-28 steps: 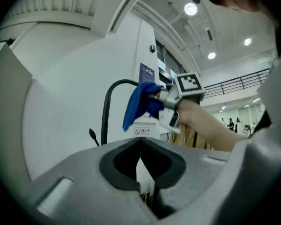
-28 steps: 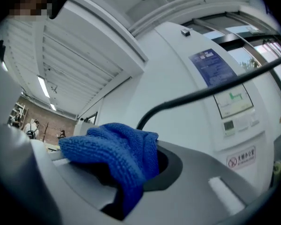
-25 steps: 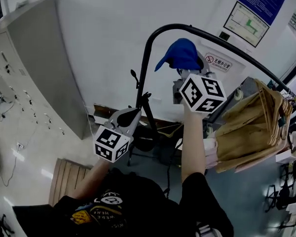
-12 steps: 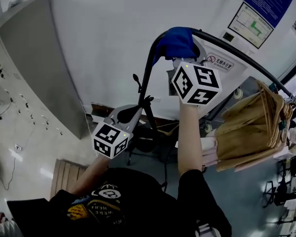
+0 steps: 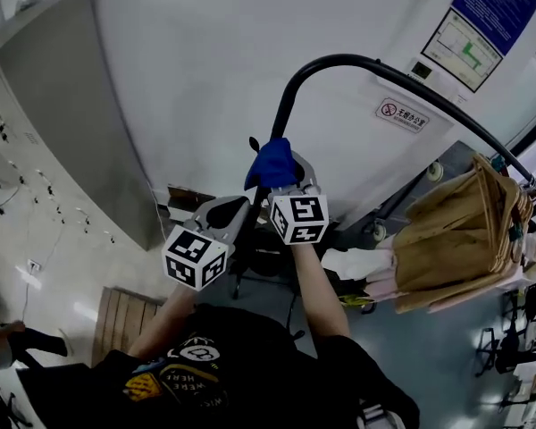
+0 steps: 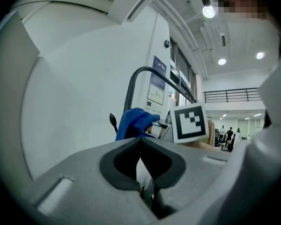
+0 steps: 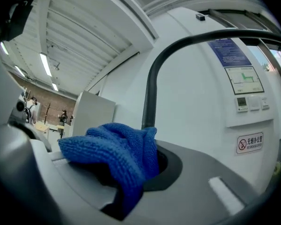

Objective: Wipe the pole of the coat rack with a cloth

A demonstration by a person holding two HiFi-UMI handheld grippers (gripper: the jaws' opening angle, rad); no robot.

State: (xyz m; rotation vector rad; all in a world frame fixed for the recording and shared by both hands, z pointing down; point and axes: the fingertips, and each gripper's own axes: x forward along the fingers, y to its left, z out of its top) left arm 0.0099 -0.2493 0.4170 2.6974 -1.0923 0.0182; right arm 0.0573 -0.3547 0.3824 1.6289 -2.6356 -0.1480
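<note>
Pole (image 5: 285, 114): one blue cloth (image 5: 272, 162) against it, clamped by the right hand-held gripper (image 5: 283, 182); the left hand-held gripper (image 5: 239, 204) is closed, empty.

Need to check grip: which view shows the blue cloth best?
Right gripper view: the blue cloth fills the foreground, clamped in the right claw. Head view shows it small against the pole; left gripper view, distant.

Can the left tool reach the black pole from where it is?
Probably yes. The left tool sits close beside the pole, just below the blue cloth held by the right tool. Nothing shows between them. Its jaws are shut, so gripping would need them opened.
</note>
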